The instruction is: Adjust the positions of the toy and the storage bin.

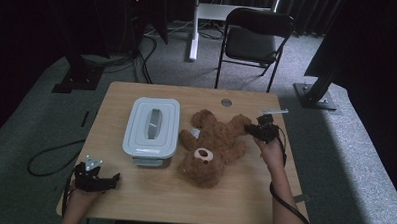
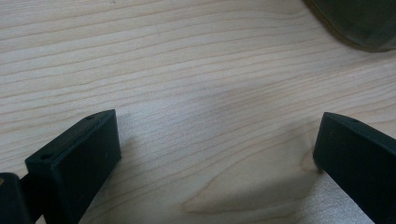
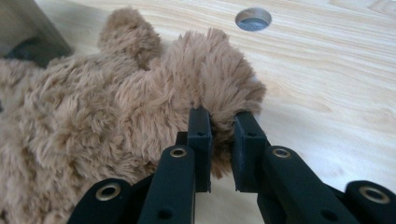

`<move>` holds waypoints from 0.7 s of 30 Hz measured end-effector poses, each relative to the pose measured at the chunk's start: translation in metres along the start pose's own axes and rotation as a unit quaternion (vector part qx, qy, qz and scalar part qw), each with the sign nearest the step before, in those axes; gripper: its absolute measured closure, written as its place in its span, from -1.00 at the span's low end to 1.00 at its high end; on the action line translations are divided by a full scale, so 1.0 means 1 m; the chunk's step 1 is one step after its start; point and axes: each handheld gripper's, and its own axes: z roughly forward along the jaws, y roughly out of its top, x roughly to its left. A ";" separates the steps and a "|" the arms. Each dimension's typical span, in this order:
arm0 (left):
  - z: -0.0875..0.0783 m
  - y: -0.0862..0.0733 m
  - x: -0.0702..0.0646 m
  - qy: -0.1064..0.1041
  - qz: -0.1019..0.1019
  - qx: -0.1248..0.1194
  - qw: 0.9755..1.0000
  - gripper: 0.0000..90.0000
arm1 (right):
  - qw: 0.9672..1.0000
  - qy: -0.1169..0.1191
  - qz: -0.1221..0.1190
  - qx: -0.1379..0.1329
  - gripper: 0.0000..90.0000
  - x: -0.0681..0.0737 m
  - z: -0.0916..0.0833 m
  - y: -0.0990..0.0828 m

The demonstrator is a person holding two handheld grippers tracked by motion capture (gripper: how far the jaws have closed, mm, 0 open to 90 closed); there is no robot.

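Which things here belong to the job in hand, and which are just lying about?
In the job: teddy bear, its leg pinched in the right tool; lidded box beside it, probably.
Lying about: folding chair, floor cables, open left tool.

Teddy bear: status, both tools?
Right tool shut on teddy bear leg. Left tool open over bare table. Lidded box beside bear, untouched.

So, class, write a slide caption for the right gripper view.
Right gripper pinches the brown teddy bear's furry limb on the wooden table.
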 end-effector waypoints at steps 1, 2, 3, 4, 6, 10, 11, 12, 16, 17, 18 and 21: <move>0.000 0.000 0.000 0.000 0.000 0.000 1.000 -0.97 | 1.000 -0.006 -0.005 -0.001 0.78 0.000 -0.008 -0.007; 0.000 0.000 0.000 0.000 0.000 0.000 1.000 -0.97 | 1.000 -0.006 -0.006 -0.003 0.78 0.000 -0.011 -0.010; 0.000 0.000 0.000 0.000 0.000 0.000 1.000 -0.97 | 1.000 -0.004 -0.004 -0.004 0.78 -0.001 -0.015 -0.014; 0.000 0.000 0.000 0.000 0.000 0.000 1.000 -0.97 | 1.000 -0.003 -0.002 -0.006 0.78 -0.002 -0.019 -0.019; 0.000 0.000 0.000 0.000 0.000 0.000 1.000 -0.97 | 1.000 -0.003 0.004 -0.008 0.78 -0.002 -0.028 -0.029; 0.000 0.000 0.000 0.000 0.000 0.000 1.000 -0.97 | 1.000 -0.006 0.009 -0.017 0.78 -0.003 -0.046 -0.051; 0.000 0.000 0.000 0.000 0.000 0.000 1.000 -0.97 | 1.000 -0.007 0.013 -0.020 0.78 -0.003 -0.051 -0.056; 0.000 0.000 0.000 0.000 0.000 0.000 1.000 -0.97 | 1.000 -0.008 0.015 -0.023 0.77 -0.003 -0.056 -0.062; 0.000 0.000 0.000 0.000 0.001 0.001 1.000 -0.97 | 0.999 -0.015 0.015 -0.027 0.77 0.000 -0.073 -0.087; 0.000 0.000 0.000 0.000 0.001 0.000 1.000 -0.97 | 0.999 -0.017 0.013 -0.026 0.77 0.003 -0.077 -0.091; 0.000 0.000 0.000 0.000 0.001 0.000 1.000 -0.97 | 0.999 -0.018 0.013 -0.028 0.77 0.005 -0.080 -0.096; 0.000 0.000 0.000 0.000 0.001 0.001 1.000 -0.97 | 0.999 -0.028 0.000 -0.031 0.77 0.014 -0.091 -0.107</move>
